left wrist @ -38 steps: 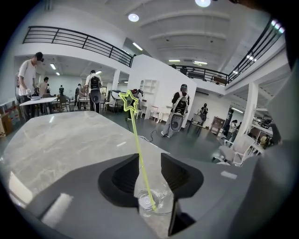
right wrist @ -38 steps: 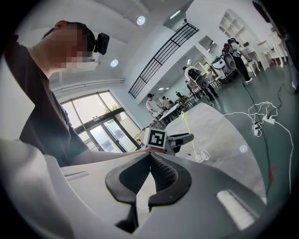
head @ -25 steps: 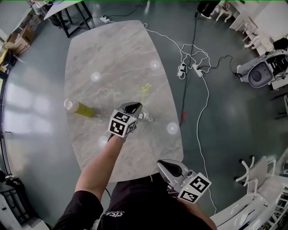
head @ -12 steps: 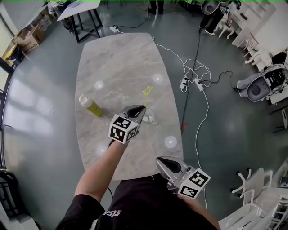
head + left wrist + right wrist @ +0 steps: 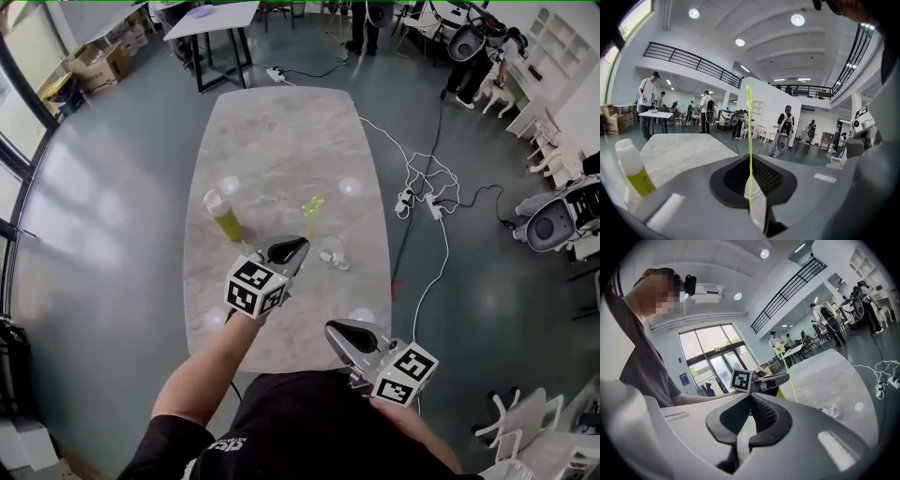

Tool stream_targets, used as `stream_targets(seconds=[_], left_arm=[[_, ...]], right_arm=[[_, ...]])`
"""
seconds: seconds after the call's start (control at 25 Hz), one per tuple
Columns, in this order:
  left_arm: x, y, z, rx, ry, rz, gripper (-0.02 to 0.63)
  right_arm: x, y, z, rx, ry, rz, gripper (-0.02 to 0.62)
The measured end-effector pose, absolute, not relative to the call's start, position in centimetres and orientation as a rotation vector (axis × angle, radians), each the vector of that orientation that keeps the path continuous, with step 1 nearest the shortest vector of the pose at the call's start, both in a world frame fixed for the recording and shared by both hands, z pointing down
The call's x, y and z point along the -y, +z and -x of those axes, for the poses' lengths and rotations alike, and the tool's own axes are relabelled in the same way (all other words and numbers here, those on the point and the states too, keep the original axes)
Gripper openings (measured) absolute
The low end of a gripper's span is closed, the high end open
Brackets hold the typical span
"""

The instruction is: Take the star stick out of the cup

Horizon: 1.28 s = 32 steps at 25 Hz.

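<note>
The left gripper (image 5: 750, 199) is pinching the stick (image 5: 749, 140) low on its shaft, jaws almost together on it, with the star (image 5: 312, 205) standing at the gripper's 1 o'clock in the head view. Over the last second this gripper has been drawing away from the cup (image 5: 333, 254), which now seems to be lying on its side on the table (image 5: 281, 131) at 3 o'clock, apart from the stick. The stick is therefore looking clear of the cup, so the task seems all but done. The right gripper (image 5: 337, 330) is waiting at 5 o'clock, jaws pressed together on nothing.
</note>
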State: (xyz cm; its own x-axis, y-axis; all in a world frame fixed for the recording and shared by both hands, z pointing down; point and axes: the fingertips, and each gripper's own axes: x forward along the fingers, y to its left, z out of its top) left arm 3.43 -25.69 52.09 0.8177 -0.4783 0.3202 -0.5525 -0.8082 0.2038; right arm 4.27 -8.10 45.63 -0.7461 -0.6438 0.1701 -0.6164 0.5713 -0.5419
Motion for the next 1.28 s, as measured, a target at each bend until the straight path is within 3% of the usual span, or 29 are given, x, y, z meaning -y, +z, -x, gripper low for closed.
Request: stream_targets(seconds=[0.56,1.28], left_arm=[[20.9,57.4,0.6,0.877,0.39,-2.544,0.017],[19.3,69.0,3.8,0.92,0.676,-2.369,0.005]], right_arm=[[7.9,45.5,-2.6,-2.818,-0.966,1.005,0.014],[8.2,46.3,-3.3,-2.824,-1.008,1.074,0.014]])
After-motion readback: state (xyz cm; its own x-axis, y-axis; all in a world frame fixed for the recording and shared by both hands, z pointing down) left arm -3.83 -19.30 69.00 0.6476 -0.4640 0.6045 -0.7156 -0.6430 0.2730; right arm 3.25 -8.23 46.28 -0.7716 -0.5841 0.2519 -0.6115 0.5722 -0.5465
